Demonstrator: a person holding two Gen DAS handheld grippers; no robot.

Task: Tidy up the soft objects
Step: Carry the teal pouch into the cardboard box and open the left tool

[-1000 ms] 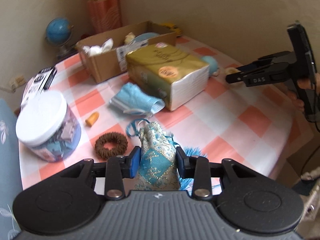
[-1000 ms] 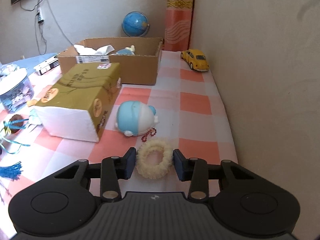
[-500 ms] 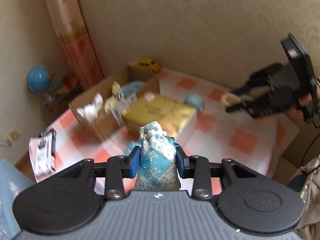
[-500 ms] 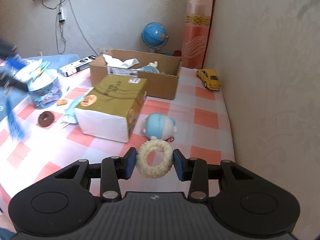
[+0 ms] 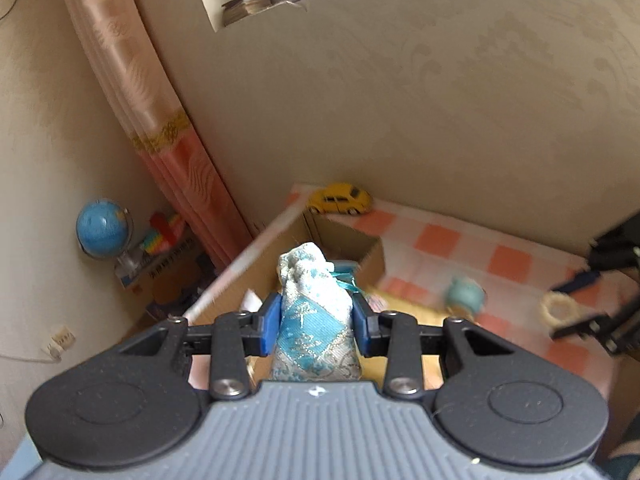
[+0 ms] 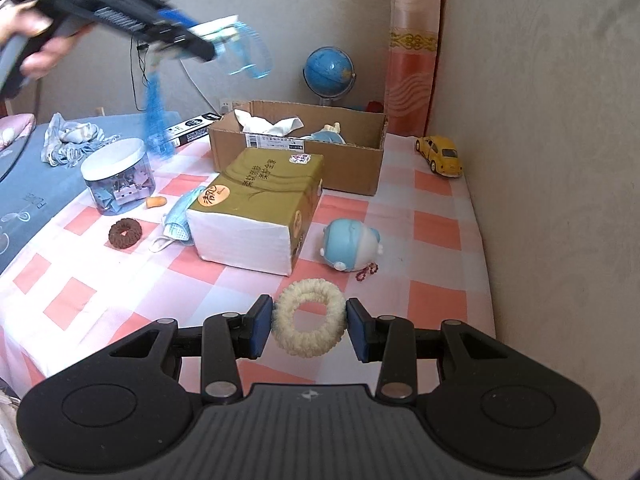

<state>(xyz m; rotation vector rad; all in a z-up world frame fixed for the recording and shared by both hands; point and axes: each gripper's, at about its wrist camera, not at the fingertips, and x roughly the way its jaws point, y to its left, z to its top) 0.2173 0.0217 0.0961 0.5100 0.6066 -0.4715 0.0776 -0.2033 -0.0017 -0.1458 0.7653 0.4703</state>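
Gripping a blue-and-silver brocade drawstring pouch (image 5: 316,320) upright between its blue pads, the left gripper (image 5: 316,322) hangs above the open brown cardboard box (image 5: 344,246). Right wrist view: the right gripper (image 6: 309,326) clamps a cream fluffy hair scrunchie (image 6: 309,322) above the pink-checked tablecloth (image 6: 120,300), near a gold-wrapped tissue pack (image 6: 260,204).

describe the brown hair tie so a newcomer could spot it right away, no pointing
Start at the big gold-topped tissue pack in the middle of the checked tablecloth. Look past the crumpled blue face mask against the pack's side, toward the white-lidded clear jar. The brown scrunchie lies flat there on the cloth: a small dark ring, unlike the cream scrunchie between the right gripper's fingers.
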